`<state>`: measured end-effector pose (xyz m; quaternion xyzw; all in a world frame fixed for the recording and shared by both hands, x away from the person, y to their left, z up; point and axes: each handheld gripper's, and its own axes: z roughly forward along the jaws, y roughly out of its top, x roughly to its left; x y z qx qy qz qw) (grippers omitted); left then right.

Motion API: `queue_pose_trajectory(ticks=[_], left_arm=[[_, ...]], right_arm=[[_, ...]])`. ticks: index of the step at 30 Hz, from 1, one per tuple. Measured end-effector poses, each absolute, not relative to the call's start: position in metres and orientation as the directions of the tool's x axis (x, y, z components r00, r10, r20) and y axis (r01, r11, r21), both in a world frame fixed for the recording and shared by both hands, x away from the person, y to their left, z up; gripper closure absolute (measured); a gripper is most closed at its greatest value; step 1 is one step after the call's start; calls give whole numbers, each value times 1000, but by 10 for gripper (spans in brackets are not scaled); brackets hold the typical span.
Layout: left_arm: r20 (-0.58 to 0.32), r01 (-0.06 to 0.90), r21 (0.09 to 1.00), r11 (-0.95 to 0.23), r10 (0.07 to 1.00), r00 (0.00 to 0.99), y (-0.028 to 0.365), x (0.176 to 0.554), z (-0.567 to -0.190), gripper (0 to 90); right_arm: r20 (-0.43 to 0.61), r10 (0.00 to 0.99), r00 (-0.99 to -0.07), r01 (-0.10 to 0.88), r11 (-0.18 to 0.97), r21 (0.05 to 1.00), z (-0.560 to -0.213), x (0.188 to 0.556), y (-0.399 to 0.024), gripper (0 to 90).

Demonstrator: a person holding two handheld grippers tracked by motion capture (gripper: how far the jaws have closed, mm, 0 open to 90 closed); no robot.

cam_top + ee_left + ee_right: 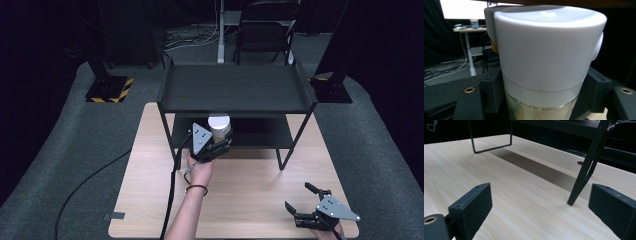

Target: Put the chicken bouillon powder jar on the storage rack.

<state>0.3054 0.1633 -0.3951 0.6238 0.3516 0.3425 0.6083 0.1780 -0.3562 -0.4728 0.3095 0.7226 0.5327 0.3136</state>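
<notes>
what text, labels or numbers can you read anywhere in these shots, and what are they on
No text can be read.
The white-capped container held in the left gripper: plain cap, no print showing.
The small bottle on the far desk in the left gripper view: has a label, too small and blurred to read.
The yellow-and-black striped base on the floor: hazard stripes, no words.

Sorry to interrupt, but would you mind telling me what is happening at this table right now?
A person is working with two handheld grippers at a wooden table that carries a black two-tier shelf. The left gripper is shut on a white-capped container and holds it at the front edge of the shelf's lower tier. The right gripper rests open near the table's front right corner, holding nothing.
</notes>
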Motion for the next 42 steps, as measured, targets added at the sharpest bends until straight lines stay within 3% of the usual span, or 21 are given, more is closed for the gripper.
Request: queue_pose_trajectory(ticks=[12, 19, 29, 33, 42], left_arm=[[2, 24, 1000, -16, 880, 474, 148, 313, -395, 302], [45, 55, 995, -84, 866, 498, 160, 302, -386, 184], [67, 83, 987, -141, 811, 581, 208, 256, -396, 116], [-6, 126, 988, -93, 783, 622, 235, 235, -411, 117], [-32, 238, 959, -155, 774, 632, 281, 187, -433, 117]], right_arm=[[-126, 775, -620, 113, 247, 962, -473, 179, -356, 42], [-133, 769, -625, 110, 256, 961, -473, 180, -355, 42], [-142, 767, -626, 109, 267, 958, -472, 179, -352, 43], [-140, 768, -625, 113, 267, 957, -472, 179, -351, 43], [-140, 772, -619, 117, 268, 956, -472, 178, -350, 43]])
